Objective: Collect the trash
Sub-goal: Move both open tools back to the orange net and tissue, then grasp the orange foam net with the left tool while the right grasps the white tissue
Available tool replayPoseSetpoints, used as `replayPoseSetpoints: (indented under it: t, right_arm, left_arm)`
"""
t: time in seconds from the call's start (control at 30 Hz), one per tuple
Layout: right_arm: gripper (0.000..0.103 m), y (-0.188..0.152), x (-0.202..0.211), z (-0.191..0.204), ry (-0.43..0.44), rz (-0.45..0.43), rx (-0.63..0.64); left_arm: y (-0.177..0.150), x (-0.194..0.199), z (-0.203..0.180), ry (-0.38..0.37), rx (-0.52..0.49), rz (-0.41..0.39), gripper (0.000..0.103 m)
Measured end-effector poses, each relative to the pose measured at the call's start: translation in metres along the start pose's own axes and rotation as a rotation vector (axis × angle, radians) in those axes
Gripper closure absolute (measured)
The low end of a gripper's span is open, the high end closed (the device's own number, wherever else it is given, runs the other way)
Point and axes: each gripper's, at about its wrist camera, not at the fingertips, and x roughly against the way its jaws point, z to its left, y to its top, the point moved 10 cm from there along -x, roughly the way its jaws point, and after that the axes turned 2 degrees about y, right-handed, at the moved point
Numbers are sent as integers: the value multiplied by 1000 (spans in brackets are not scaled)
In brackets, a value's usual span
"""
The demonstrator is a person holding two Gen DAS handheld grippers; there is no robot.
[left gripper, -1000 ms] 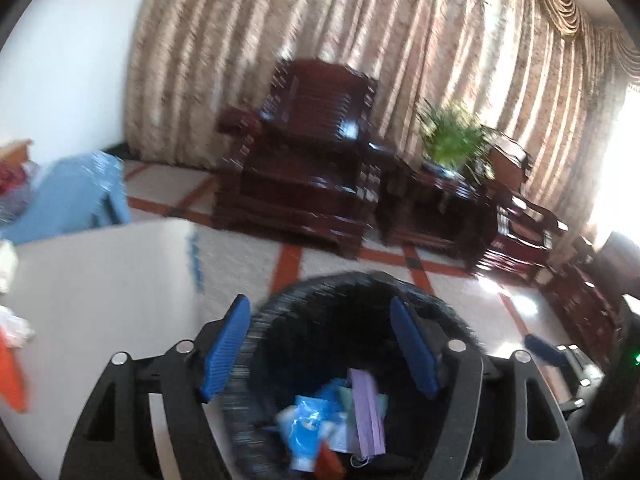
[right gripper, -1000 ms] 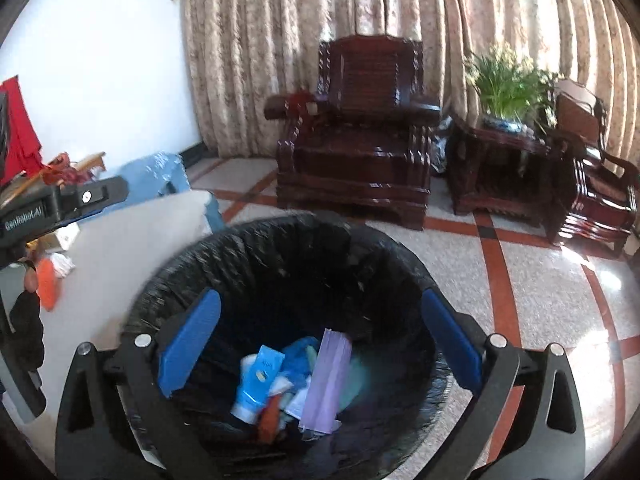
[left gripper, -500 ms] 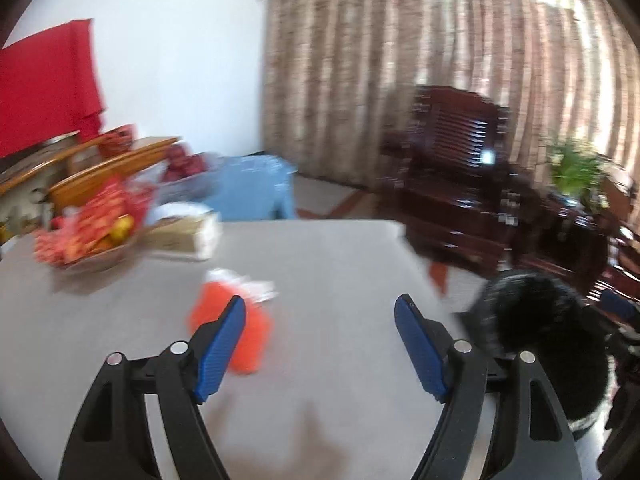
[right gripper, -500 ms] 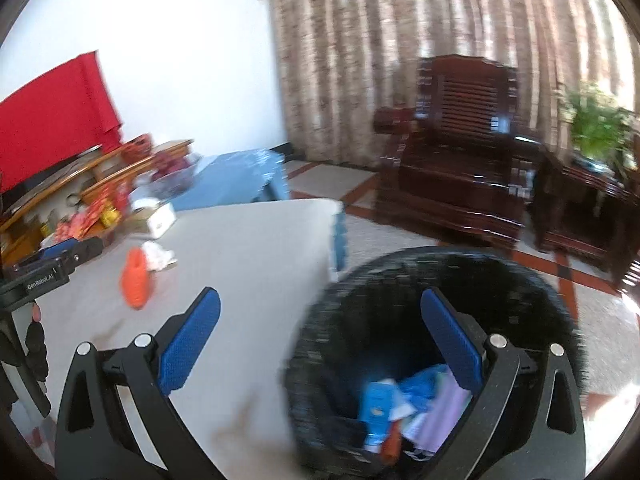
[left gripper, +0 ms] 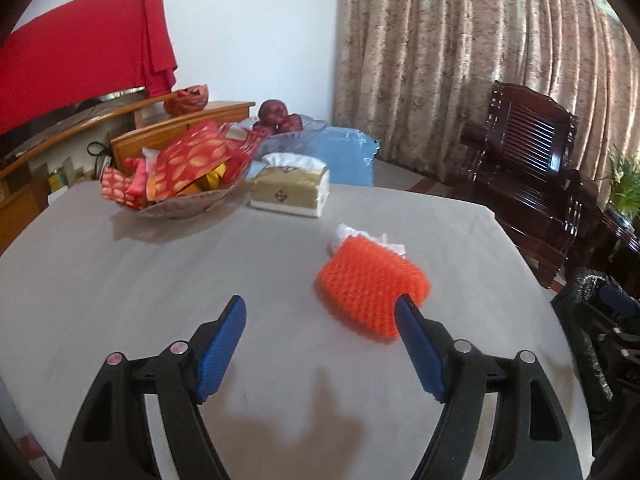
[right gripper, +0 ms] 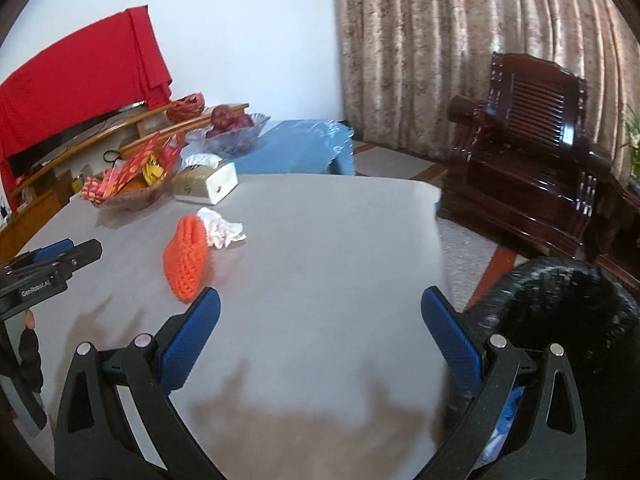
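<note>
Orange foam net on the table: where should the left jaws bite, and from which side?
Grip the orange foam net across its narrow width, near the middle, coming down from above. It lies flat and elongated on the table; the crumpled tissue sits against its far end, so avoid that end.

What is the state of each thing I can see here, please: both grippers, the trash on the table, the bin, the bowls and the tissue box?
left gripper: open, empty.
right gripper: open, empty.
orange foam net: lying on the table, not gripped.
crumpled white tissue: lying against the net.
trash bin: on the floor beside the table, black liner.
snack bowl: full of packets.
fruit bowl: holding red fruit.
tissue box: tissue sticking out.
</note>
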Motion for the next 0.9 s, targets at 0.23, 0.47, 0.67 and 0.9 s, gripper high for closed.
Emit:
replayPoseSetpoints:
  t: [0.23, 0.47, 0.67, 0.9]
  right_arm:
    - [5, 0, -29, 9, 3, 33, 9]
    - [5, 2, -39, -10, -24, 42, 4]
    - [5, 7, -37, -28, -42, 33, 7]
    - [5, 6, -40, -38, -53, 33, -7]
  left_arm:
    - [-3, -22, -5, -14, 14, 32, 28]
    - [-5, -53, -39, -56, 2, 66, 28]
    - [-1, -75, -68, -87, -3, 84, 28]
    - [-10, -111, -85, -9, -50, 126, 27]
